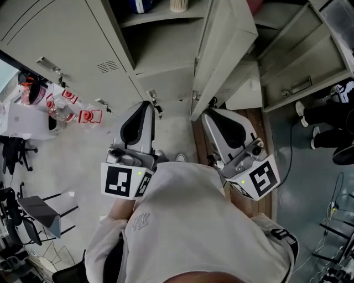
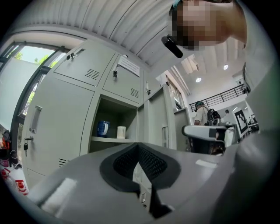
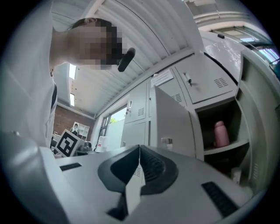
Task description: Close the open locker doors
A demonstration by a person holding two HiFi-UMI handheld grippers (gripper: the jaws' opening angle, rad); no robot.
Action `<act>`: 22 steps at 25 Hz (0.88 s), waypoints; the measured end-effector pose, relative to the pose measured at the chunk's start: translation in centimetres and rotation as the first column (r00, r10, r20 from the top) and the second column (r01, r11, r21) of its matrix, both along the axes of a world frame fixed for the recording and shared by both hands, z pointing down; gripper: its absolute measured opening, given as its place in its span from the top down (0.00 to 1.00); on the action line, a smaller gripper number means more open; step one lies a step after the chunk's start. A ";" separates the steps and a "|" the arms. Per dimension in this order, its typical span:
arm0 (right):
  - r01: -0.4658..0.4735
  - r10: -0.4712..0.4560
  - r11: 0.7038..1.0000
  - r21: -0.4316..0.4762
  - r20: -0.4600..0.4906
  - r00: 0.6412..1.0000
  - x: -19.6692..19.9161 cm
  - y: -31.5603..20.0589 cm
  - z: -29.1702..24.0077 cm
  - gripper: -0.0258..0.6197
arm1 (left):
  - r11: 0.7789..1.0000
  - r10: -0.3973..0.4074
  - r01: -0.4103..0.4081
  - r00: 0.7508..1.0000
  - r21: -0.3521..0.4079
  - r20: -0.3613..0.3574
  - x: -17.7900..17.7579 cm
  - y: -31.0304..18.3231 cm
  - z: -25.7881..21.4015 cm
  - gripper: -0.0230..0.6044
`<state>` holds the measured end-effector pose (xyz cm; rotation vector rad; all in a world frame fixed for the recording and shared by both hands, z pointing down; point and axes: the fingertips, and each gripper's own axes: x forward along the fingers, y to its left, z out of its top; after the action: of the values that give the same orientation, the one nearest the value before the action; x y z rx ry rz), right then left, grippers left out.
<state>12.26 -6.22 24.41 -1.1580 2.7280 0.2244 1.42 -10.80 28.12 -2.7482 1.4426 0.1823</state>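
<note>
Left gripper (image 1: 145, 106), right gripper (image 1: 209, 117): jaws pinched together, empty; held low before open locker door (image 1: 221, 50), likely readying a push.

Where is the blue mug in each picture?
Head view: the blue mug is at the very top edge, left of the middle, and cut off.
Left gripper view: it is left of the middle, on the shelf beside a white cup.
Right gripper view: it is not in it.
Shared landmark: the open locker door, near the middle of all three views.
</note>
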 end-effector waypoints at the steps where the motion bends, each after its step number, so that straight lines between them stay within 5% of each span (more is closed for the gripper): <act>1: -0.018 0.018 1.000 0.000 0.007 1.000 1.1 -0.1 0.0 0.94 | 1.000 0.008 -0.008 1.000 -0.001 0.004 0.3 0.1 0.0 0.96; 7: -0.064 0.064 0.998 -0.011 -0.017 0.998 5.4 -2.8 1.2 0.94 | 1.000 0.014 -0.014 1.000 -0.003 0.018 0.7 0.6 0.2 0.96; 22: 0.051 -0.047 0.994 -0.101 0.039 0.998 3.1 -4.8 2.9 0.83 | 1.000 -0.030 0.030 0.999 -0.006 0.018 -0.4 2.2 0.5 0.96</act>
<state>15.40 -11.06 27.29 -1.1070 2.7610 0.0572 0.99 -8.55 28.64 -2.7240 1.4822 0.1523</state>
